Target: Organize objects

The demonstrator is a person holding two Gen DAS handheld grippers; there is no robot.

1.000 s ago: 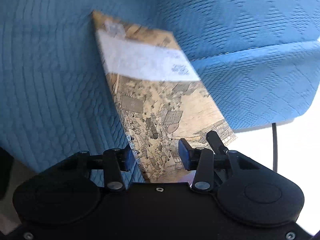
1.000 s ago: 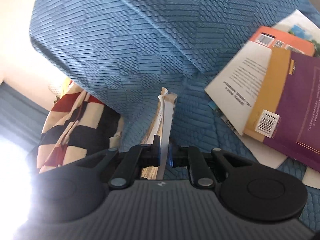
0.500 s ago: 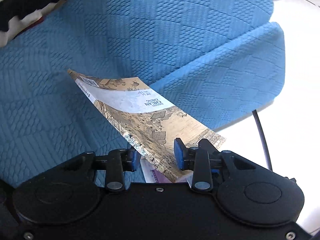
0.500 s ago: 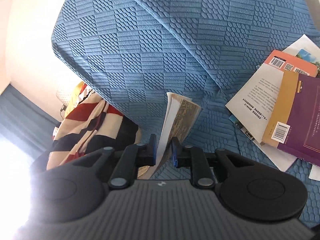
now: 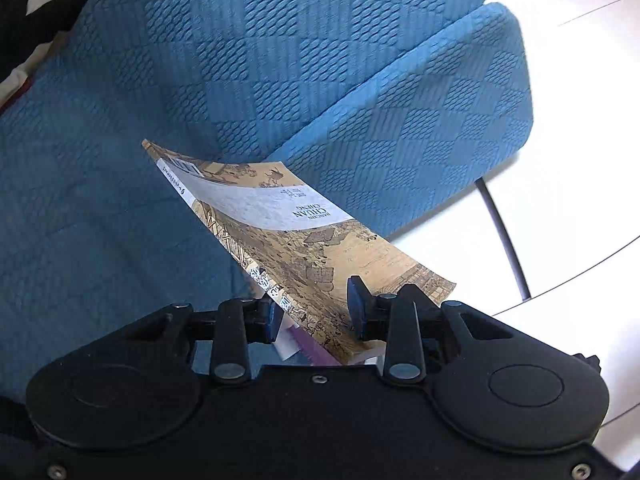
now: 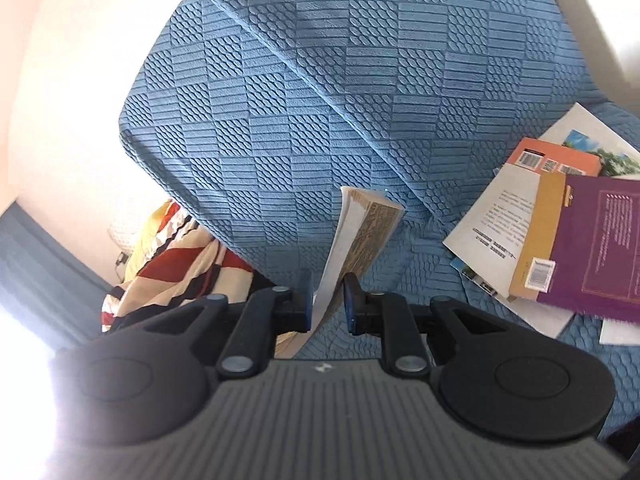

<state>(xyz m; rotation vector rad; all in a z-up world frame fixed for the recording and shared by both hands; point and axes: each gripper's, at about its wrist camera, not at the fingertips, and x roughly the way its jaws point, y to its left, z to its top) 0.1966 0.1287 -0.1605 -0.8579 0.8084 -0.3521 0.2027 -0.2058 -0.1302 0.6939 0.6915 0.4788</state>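
Note:
A tan book with an old painted scene and a white title band (image 5: 288, 236) is held tilted above the blue sofa seat (image 5: 100, 220). My left gripper (image 5: 312, 316) is open, its jaws either side of the book's near corner. In the right wrist view the same book (image 6: 360, 232) stands on edge between the jaws of my right gripper (image 6: 328, 300), which are parted a little around its lower edge; contact is unclear. A loose pile of books (image 6: 560, 232) lies on the seat to the right, with a purple one (image 6: 600, 248) on top.
The sofa's blue quilted backrest (image 6: 320, 100) rises behind. A red, black and cream striped cloth (image 6: 168, 264) lies at the left. The sofa armrest (image 5: 420, 120) ends at a white tiled floor (image 5: 580, 200) with a black cable (image 5: 504, 240).
The right gripper's jaws have parted from shut on the book to a small gap. The left gripper has drawn back, and the book now tilts flatter.

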